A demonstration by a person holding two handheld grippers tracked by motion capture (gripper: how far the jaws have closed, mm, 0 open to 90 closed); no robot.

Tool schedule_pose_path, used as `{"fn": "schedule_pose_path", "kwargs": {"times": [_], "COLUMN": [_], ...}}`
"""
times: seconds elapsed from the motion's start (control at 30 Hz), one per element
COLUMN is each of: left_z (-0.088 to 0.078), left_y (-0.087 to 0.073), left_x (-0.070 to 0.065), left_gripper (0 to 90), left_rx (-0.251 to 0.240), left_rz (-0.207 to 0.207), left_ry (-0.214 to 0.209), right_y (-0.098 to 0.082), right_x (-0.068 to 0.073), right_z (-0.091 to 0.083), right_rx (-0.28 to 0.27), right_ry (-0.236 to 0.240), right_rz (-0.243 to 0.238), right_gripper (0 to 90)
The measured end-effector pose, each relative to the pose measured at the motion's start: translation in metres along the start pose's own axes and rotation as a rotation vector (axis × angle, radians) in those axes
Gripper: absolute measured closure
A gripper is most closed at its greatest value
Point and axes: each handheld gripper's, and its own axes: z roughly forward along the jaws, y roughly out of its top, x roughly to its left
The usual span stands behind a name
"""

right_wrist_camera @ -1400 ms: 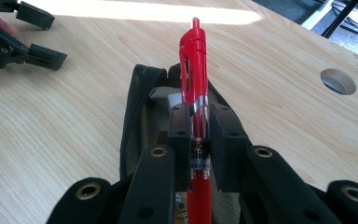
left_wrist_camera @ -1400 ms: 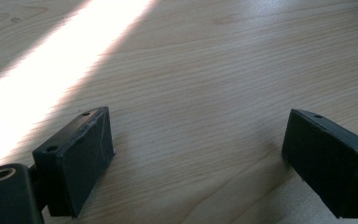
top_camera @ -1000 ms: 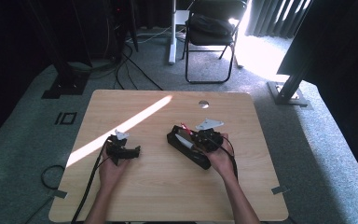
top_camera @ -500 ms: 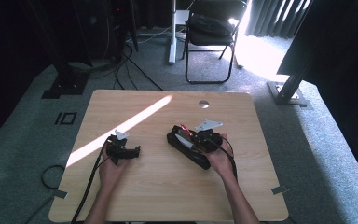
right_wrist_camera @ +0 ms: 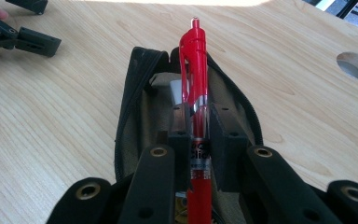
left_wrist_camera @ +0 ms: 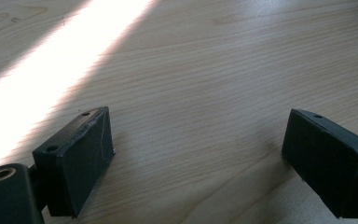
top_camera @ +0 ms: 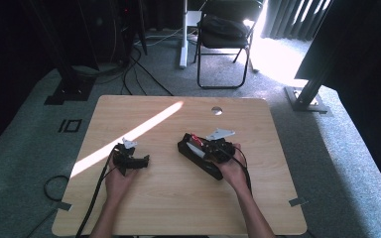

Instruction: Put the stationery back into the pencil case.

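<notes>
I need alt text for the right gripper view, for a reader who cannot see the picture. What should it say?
The right claw is shut on a red pen, held above an open black pouch that lies on a wooden table. The other claw shows at the top left, and a round hole in the table at the right.

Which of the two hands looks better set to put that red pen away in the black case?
The right. The right gripper is already shut on the red pen, directly over the open black case. The left gripper is open over bare table, apart from the case.
</notes>
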Motion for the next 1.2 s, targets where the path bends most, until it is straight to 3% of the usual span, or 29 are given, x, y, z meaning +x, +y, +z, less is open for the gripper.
{"fn": "schedule_pose_path", "kwargs": {"times": [1.2], "left_z": [0.000], "left_y": [0.000], "left_x": [0.000], "left_gripper": [8.9], "left_rx": [0.000], "left_rz": [0.000], "left_ry": [0.000], "right_y": [-0.006], "right_x": [0.012], "right_z": [0.017], "right_rx": [0.073], "right_ry": [0.032], "right_rz": [-0.030], "right_gripper": [79.8]}}
